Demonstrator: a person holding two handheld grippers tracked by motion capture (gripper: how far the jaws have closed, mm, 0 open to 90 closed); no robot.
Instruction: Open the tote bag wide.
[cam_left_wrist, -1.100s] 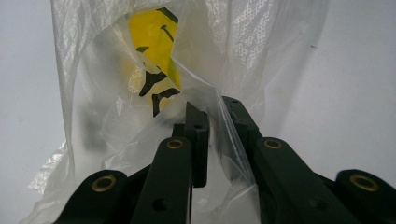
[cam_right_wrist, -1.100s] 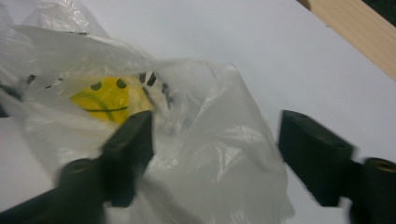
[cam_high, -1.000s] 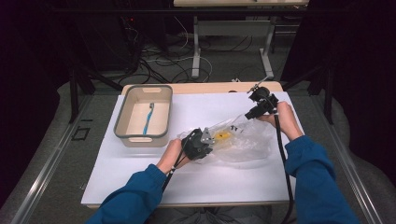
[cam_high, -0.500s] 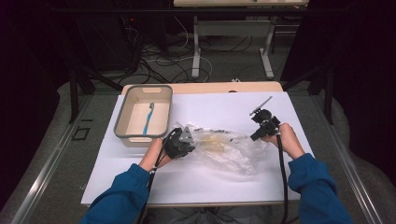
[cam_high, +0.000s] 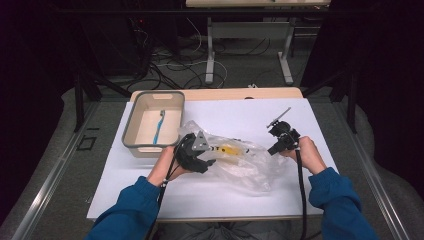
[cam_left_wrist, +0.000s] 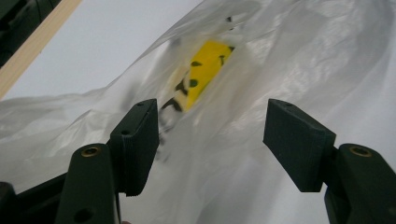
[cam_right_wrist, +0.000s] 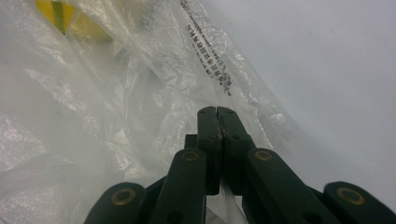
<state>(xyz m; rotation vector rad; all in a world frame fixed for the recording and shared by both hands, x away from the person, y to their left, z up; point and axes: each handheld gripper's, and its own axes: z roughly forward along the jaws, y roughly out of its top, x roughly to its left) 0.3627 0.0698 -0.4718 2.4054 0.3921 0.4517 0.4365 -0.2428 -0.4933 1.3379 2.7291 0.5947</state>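
Observation:
A clear plastic bag (cam_high: 245, 167) lies crumpled in the middle of the white table (cam_high: 310, 115), with a yellow item (cam_high: 231, 149) marked in black inside it. My left gripper (cam_high: 211, 156) stands open at the bag's left end. In the left gripper view its jaws (cam_left_wrist: 212, 109) straddle the bag film (cam_left_wrist: 303, 56) over the yellow item (cam_left_wrist: 205, 70). My right gripper (cam_high: 271, 151) is at the bag's right end. Its jaws (cam_right_wrist: 217, 112) are shut with the bag's film (cam_right_wrist: 93, 116) pinched between them, and the yellow item (cam_right_wrist: 60, 16) shows farther off.
A beige tray (cam_high: 131, 125) stands at the table's back left with a blue toothbrush (cam_high: 158, 127) lying in it. Bare white table lies behind and to the right of the bag. Cables and table legs are on the floor beyond.
My right gripper has come nearer to the person from the table's back right, with the bag's edge. My left gripper has shifted left, and the bag now lies more stretched out.

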